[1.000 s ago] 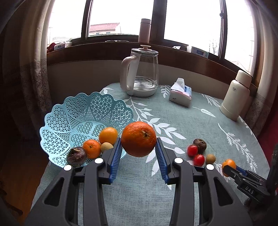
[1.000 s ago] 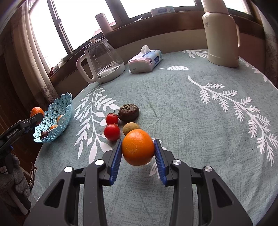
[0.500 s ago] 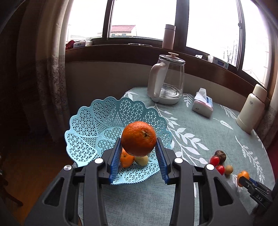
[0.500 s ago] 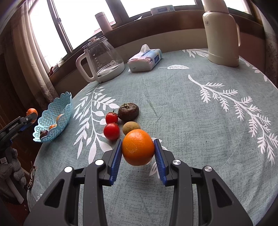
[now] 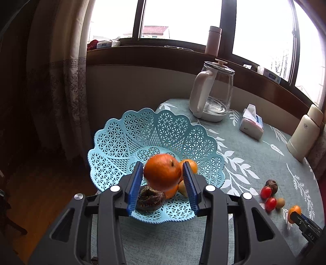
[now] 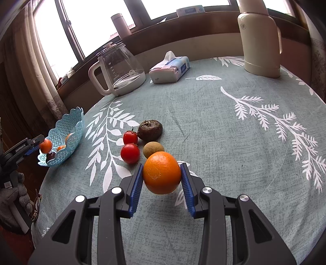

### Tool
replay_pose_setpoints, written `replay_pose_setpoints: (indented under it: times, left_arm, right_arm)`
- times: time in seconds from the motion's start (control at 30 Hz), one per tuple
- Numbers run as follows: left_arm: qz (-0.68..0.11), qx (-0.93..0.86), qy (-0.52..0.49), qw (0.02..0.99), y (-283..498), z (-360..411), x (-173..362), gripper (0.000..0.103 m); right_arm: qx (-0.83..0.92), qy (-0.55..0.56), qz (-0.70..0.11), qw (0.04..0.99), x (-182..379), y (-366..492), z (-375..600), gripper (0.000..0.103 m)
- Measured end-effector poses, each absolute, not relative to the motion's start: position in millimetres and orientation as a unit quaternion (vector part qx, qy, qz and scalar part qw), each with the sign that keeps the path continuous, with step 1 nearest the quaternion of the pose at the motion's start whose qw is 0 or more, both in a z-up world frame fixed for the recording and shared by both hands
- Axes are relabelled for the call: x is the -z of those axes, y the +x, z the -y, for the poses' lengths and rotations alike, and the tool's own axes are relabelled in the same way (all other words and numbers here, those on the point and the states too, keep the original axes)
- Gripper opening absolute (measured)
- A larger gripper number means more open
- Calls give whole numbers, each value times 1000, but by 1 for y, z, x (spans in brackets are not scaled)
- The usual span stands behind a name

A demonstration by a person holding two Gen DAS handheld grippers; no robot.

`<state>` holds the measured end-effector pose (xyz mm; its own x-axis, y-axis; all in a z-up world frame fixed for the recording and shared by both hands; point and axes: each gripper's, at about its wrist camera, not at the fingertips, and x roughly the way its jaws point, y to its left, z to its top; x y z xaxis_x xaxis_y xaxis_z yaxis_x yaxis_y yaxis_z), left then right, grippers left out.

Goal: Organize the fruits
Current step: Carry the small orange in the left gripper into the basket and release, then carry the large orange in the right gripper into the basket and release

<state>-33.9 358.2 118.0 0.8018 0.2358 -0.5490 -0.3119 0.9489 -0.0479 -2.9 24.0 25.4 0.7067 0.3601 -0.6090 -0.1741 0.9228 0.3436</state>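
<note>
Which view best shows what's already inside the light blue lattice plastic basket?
Left wrist view: the light blue lattice plastic basket fills the centre, its inside open to the camera. Right wrist view shows it small, far left, side-on, contents mostly hidden.

A home dining corner — a round table [image 6: 203, 114] in a leaf-print cloth beside curtained windows [image 5: 183, 18], bearing a glass kettle [image 6: 120, 71], tissue pack [image 6: 170, 69], thermos [image 6: 259, 38] — household things.
</note>
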Motion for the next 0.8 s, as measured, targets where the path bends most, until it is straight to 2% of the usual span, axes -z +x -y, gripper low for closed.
replay_pose_setpoints:
  times: [0.03,0.1,0.6,0.8]
  left_arm:
    - [-275,-146,-70,947,-35,-359,-119,53]
    - [-265,-154,-72,949,-40,-362,-122,59]
    - [-257,-154,-89,950,-54,-370,-123,59]
    - [-252,-158,-85,951,-65,-376,-123,65]
  right_arm:
    - [-146,131,-354,914,-25,-3,-24,37]
    - [-146,131,-354,914,-25,-3,-24,37]
    - [-144,126,-357,914,-20,-4,-25,37]
    - [-158,140,-371,904,-23,-1,-29,37]
